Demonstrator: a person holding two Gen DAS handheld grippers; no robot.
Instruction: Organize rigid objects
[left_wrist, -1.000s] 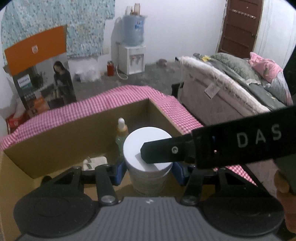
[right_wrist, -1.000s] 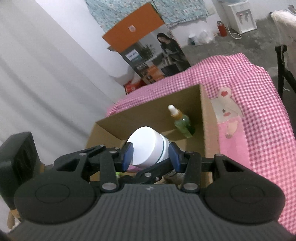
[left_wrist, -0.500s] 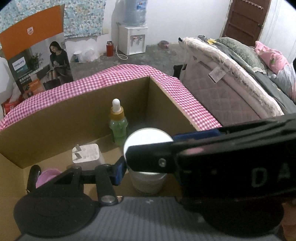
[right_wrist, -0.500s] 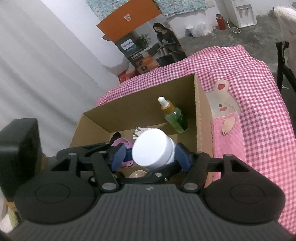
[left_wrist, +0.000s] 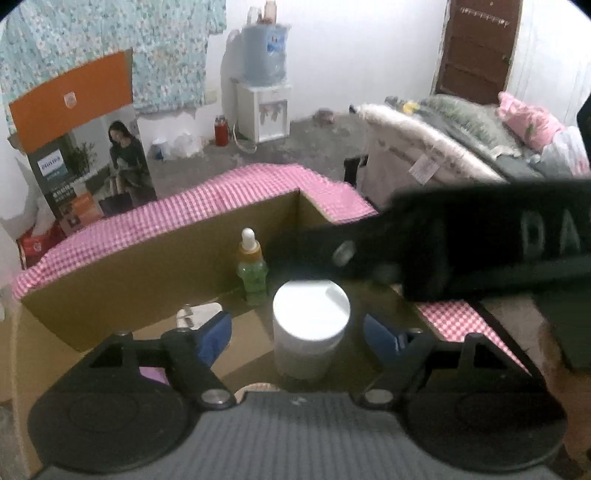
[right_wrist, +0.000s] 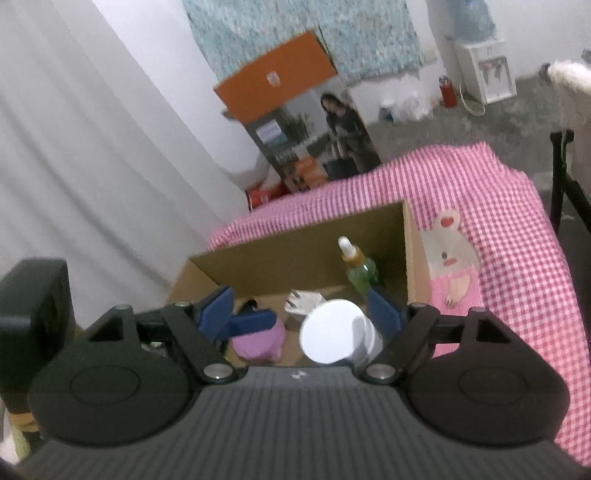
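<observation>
A white lidded jar (left_wrist: 310, 325) stands upright on the floor of an open cardboard box (left_wrist: 147, 258); it also shows in the right wrist view (right_wrist: 338, 338). My left gripper (left_wrist: 297, 330) is open, its blue pads on either side of the jar and apart from it. My right gripper (right_wrist: 301, 308) is open and empty, above the jar. A green dropper bottle (left_wrist: 251, 271) stands in the box's far corner, and shows in the right wrist view (right_wrist: 358, 271). A white plug (right_wrist: 303, 301) and a purple object (right_wrist: 258, 341) lie in the box.
The box sits on a pink checked cloth (right_wrist: 498, 229) over a table. The right gripper's black body (left_wrist: 461, 247) crosses above the box's right side. A bed (left_wrist: 461, 147) is to the right, a printed carton (left_wrist: 92, 162) behind on the left.
Both grippers have opened and let go of the white jar, which now stands on the box floor. The right gripper has lifted and drawn back.
</observation>
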